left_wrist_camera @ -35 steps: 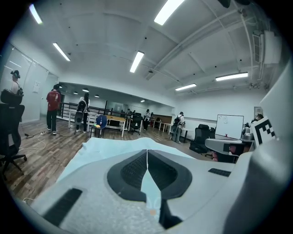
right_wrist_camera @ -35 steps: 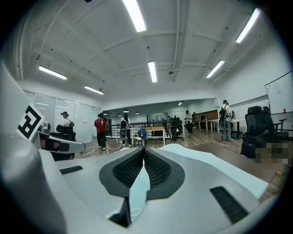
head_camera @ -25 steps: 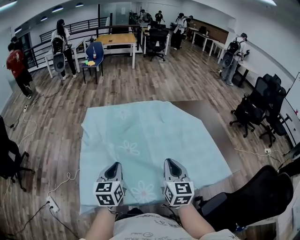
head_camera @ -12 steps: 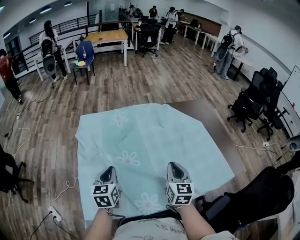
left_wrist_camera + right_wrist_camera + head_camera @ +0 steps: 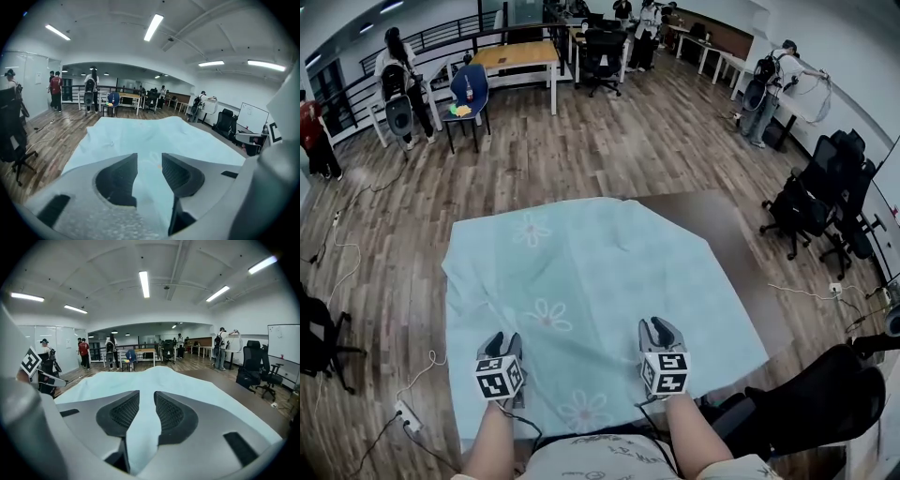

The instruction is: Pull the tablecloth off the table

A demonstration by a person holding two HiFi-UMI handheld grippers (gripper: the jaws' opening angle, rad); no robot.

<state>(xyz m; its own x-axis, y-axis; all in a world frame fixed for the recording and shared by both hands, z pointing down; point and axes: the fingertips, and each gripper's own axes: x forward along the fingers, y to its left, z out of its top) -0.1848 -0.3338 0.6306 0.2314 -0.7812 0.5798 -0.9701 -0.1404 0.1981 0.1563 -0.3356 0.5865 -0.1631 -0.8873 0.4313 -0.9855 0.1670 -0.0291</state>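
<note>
Rumpled pale-blue floral tablecloth [image 5: 581, 272]

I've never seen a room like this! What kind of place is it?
Probably a big open office or lab: wooden-topped desks, black swivel chairs, a whiteboard, and people standing about.

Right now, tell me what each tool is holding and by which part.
Nothing is firmly held: the left tool and the right tool are opening, each with the near side of the light blue flowered fabric tablecloth loose between its jaws.
</note>
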